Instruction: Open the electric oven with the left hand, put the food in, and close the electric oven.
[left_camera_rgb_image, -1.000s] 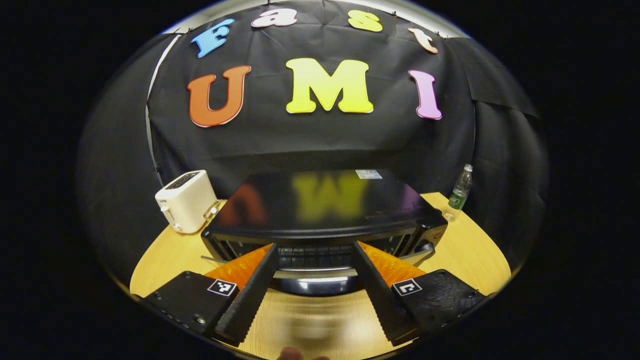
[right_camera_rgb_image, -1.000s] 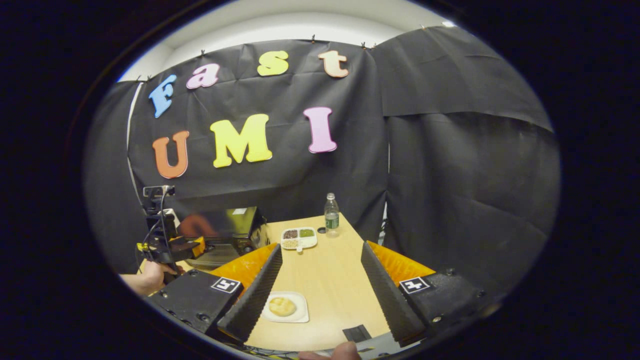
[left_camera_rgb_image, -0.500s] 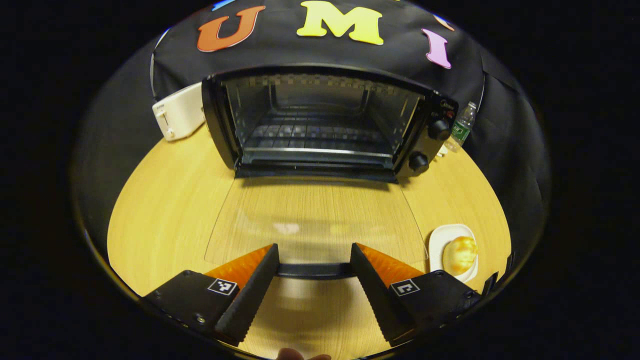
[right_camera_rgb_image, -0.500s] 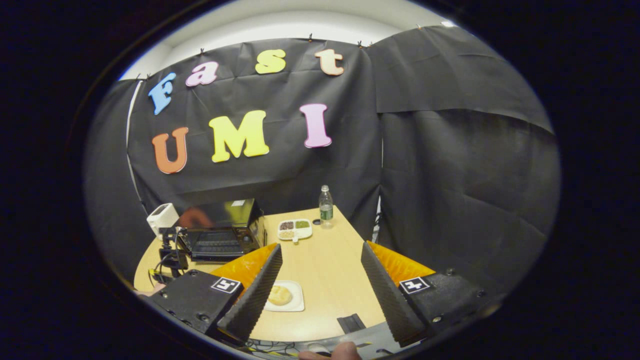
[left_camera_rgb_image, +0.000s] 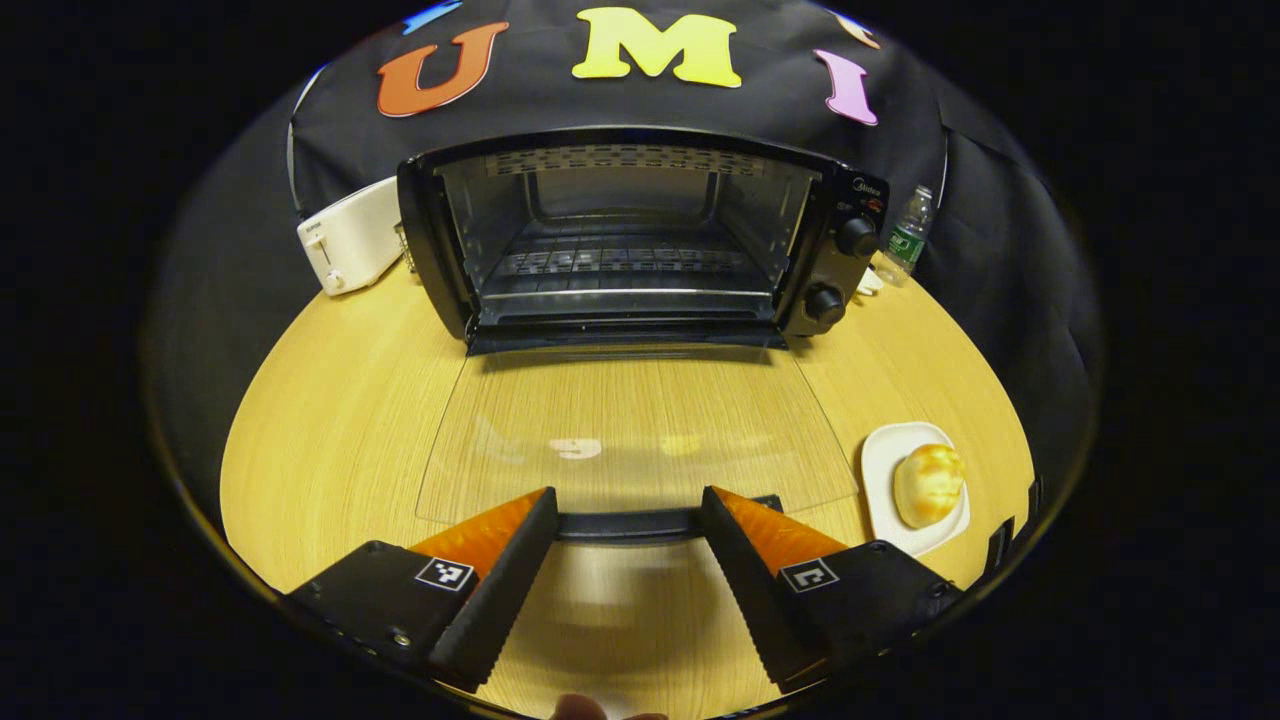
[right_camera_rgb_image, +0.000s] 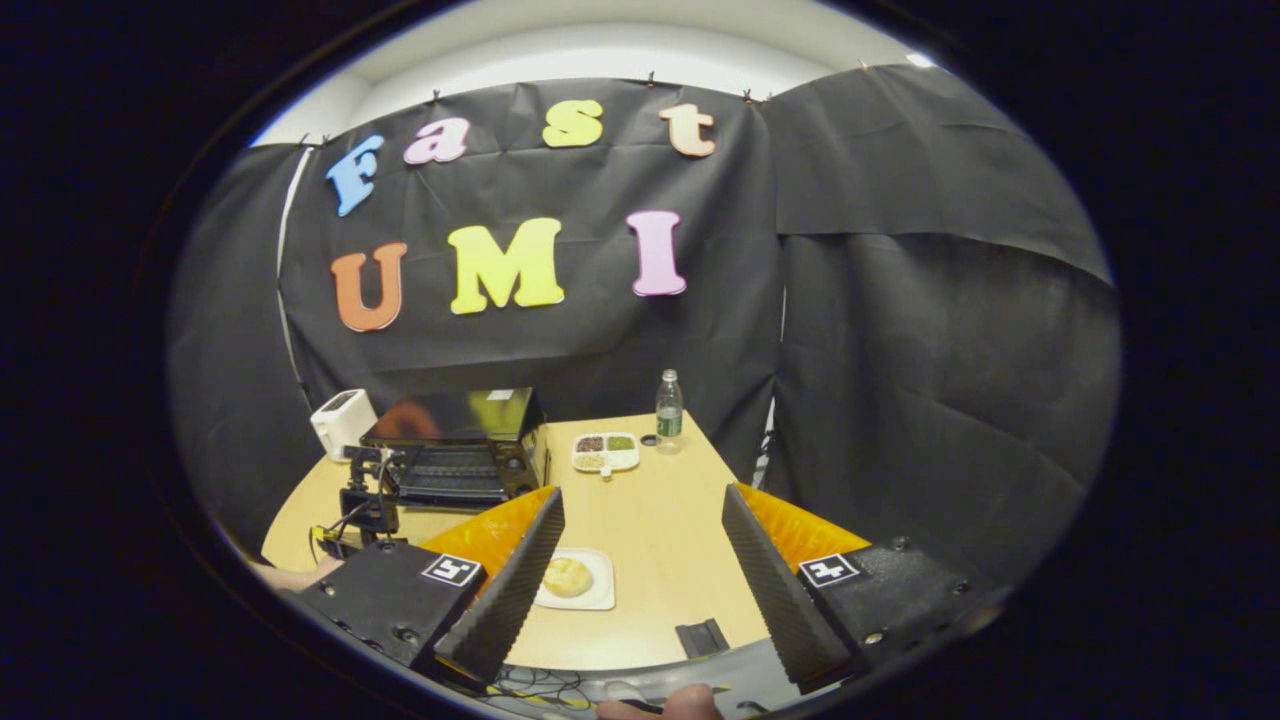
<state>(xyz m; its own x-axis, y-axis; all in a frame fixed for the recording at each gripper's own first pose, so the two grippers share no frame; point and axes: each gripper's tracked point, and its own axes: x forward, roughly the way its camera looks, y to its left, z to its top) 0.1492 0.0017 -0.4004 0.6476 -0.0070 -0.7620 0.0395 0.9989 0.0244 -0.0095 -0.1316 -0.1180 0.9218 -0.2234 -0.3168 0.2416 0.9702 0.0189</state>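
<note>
The black electric oven (left_camera_rgb_image: 838, 262) stands open at the back of the table, its wire rack (left_camera_rgb_image: 620, 262) bare. Its glass door (left_camera_rgb_image: 630, 420) lies flat towards me. The door's dark handle (left_camera_rgb_image: 630, 523) runs across the gap of my left gripper (left_camera_rgb_image: 628, 497), whose fingers stand wide, open. A golden bun (left_camera_rgb_image: 927, 484) rests on a white plate (left_camera_rgb_image: 880, 460) to the right of the door. In the right gripper view, the bun (right_camera_rgb_image: 567, 576) lies just past my open right gripper (right_camera_rgb_image: 642, 493), near its left finger. The oven (right_camera_rgb_image: 455, 420) and the left gripper (right_camera_rgb_image: 365, 505) sit farther left.
A white toaster (left_camera_rgb_image: 350, 245) stands left of the oven and a water bottle (left_camera_rgb_image: 905, 238) to its right. A divided dish of grains (right_camera_rgb_image: 605, 452) sits near the bottle (right_camera_rgb_image: 668, 408). A small black block (right_camera_rgb_image: 700, 636) lies at the table's front edge.
The oven door has swung from nearly shut down to flat on the table, and my left gripper came down and back with the handle. The right gripper turned slightly.
</note>
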